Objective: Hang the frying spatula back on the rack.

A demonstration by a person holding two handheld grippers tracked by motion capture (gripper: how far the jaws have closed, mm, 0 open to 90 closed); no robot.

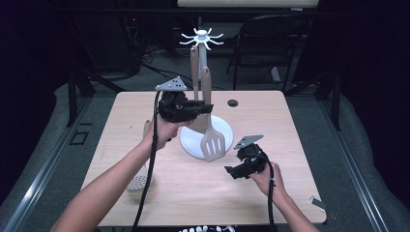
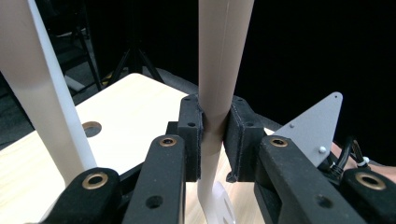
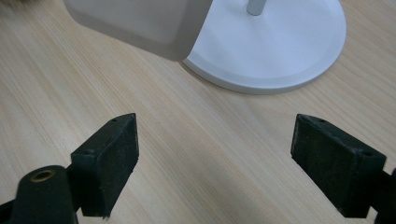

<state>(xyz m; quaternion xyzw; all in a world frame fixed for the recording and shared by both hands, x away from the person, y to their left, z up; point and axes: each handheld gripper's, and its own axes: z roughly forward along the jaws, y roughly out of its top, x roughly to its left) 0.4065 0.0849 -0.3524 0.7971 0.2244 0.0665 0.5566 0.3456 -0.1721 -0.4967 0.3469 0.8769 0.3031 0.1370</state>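
Pale wood desk (image 1: 193, 193) in a dark room, utensil stand in the middle

High view: matte light-grain top, black chair (image 1: 270, 43) behind, white round-based stand (image 1: 202, 53) with spidery hooks. Left gripper (image 1: 205, 107) is holding a beige slotted spatula (image 1: 212, 140) upright over the base. Left gripper view: padded jaws are clamped on its smooth, tapering handle. Right gripper view: right gripper (image 3: 215, 158) jaws spread wide over bare wood beside the glossy base.
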